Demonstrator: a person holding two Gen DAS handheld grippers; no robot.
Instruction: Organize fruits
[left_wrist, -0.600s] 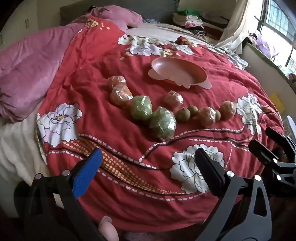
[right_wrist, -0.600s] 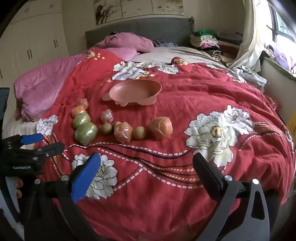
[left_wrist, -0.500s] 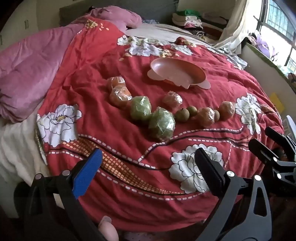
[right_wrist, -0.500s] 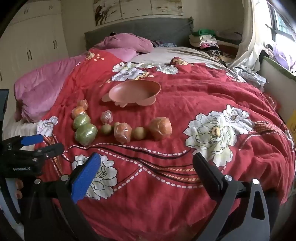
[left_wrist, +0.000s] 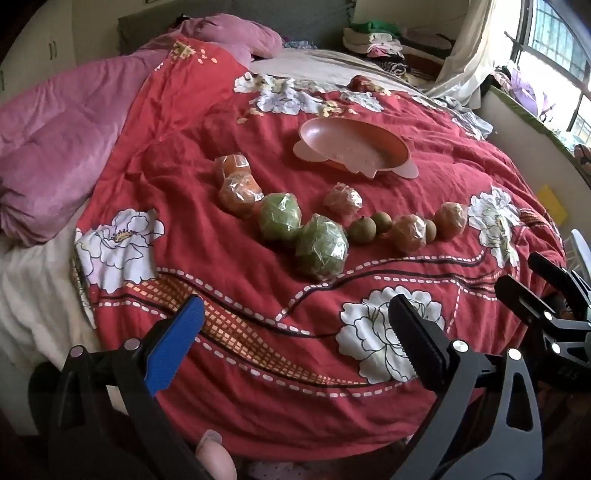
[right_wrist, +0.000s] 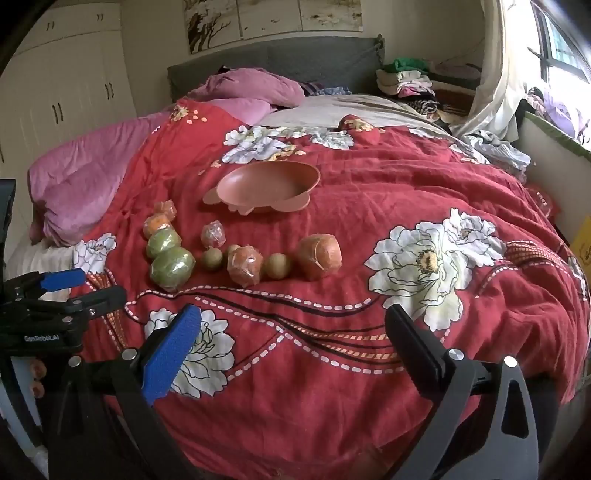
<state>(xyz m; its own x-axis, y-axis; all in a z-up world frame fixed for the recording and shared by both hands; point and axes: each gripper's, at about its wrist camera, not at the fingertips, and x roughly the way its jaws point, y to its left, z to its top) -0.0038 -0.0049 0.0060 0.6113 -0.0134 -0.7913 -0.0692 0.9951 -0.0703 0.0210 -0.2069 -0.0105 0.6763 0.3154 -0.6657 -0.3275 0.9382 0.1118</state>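
Several fruits lie in a curved row on the red flowered quilt (left_wrist: 229, 288). Two plastic-wrapped green fruits (left_wrist: 321, 245) (right_wrist: 171, 267) are at the row's near left, wrapped orange ones (left_wrist: 240, 194) (right_wrist: 319, 256) at both ends, and small bare brown-green ones (left_wrist: 362, 230) (right_wrist: 279, 265) between. Behind the row an empty pink bowl (left_wrist: 354, 149) (right_wrist: 269, 186) rests on the quilt. My left gripper (left_wrist: 295, 328) hovers open over the quilt's near edge, well short of the fruits. My right gripper (right_wrist: 293, 332) is open too, empty, at the same near edge.
A pink blanket (left_wrist: 55, 147) is heaped on the bed's left side. Folded clothes (right_wrist: 406, 79) are piled at the far right by the curtain and window. White wardrobes (right_wrist: 55, 85) stand at the left. A fingertip (left_wrist: 214, 456) shows under the left gripper.
Both views have crept slightly; the fruits and bowl sit a touch higher in the frames. Both grippers stay wide open and nothing was touched.
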